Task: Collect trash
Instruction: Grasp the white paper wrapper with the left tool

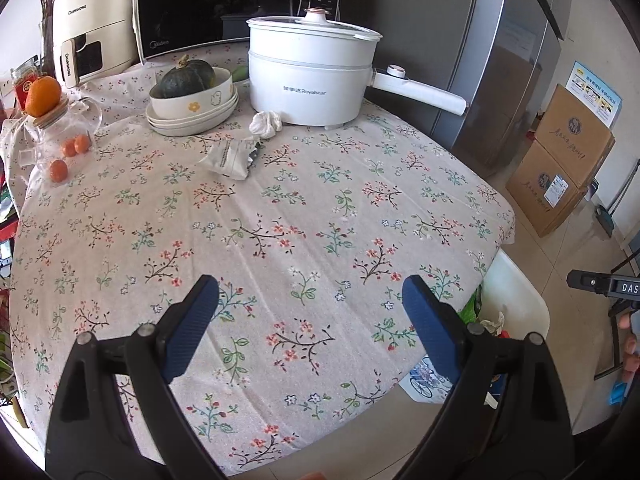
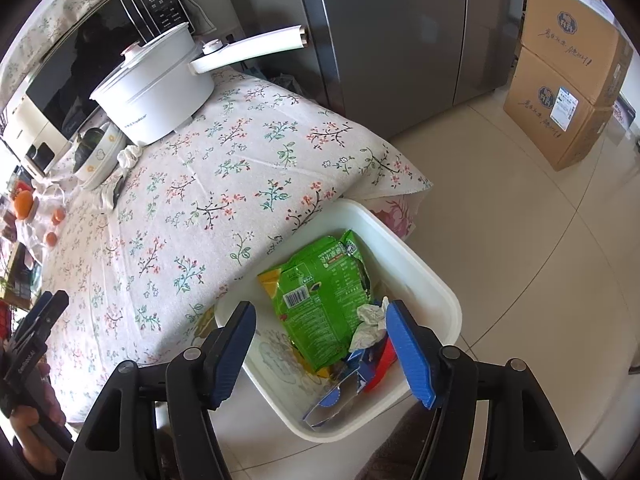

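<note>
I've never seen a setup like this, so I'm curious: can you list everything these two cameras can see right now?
Tablecloth: one, floral, covering the table.
Electric pot: one, white, lidded, at the table's far side.
Crumpled tissue: one, white, in front of the pot.
Torn wrapper: one, white and silver, near the tissue.
Bowls: a white stack, holding a dark green squash.
Oranges: one large on a glass jar, three small ones beside it.
Microwave: one, black, behind the bowls.
Fridge: one, grey.
Cardboard boxes: two, brown, stacked on the floor.
Trash bin: one, white, beside the table, holding a green packet and other scraps.
Left gripper: open over the table.
Right gripper: open above the bin.
</note>
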Motion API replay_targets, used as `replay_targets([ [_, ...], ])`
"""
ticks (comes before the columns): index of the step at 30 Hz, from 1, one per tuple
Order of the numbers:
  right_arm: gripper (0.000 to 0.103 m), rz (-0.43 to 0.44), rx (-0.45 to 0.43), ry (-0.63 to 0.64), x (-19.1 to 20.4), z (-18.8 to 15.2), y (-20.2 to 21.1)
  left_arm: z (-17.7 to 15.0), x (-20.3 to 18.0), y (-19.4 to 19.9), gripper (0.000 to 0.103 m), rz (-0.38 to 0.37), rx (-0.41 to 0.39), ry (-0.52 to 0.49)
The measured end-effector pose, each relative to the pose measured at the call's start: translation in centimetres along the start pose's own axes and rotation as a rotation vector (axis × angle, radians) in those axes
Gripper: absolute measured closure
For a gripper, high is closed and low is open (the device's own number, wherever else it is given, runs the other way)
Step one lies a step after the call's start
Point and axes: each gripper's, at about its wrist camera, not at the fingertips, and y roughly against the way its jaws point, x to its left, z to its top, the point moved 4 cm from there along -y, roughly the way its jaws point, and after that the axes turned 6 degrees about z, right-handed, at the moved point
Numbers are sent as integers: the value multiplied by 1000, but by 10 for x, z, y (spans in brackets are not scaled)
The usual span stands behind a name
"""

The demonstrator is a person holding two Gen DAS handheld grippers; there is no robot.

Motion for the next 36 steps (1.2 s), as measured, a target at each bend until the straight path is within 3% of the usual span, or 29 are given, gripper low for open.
replay_targets([
  [9, 31, -37, -15, 66, 32, 18, -19, 16, 40, -27, 10, 81, 19, 22],
  [18, 31, -38, -52, 170, 72, 51, -45, 62, 59, -98, 10, 101, -14, -24],
  [24, 30, -42, -69, 227, 91, 64, -63, 95, 70, -146, 12, 43, -27, 39],
  [27, 30, -42, -67, 235, 95, 70, -76, 104, 76, -167, 20, 4, -11, 94],
  [29, 30, -42, -66, 243, 99, 73, -85, 104, 79, -182, 33, -28, 16, 131],
  [31, 30, -49, -63, 256, 104, 74, -94, 101, 82, -195, 54, -58, 53, 158],
  [33, 30, -58, -61, 268, 110, 74, -102, 99, 85, -195, 55, -89, 29, 189],
  [34, 30, -63, -61, 270, 113, 75, -107, 97, 87, -195, 67, -102, 29, 197],
  [36, 30, -80, -67, 262, 120, 76, -115, 96, 89, -193, 74, -111, 43, 190],
])
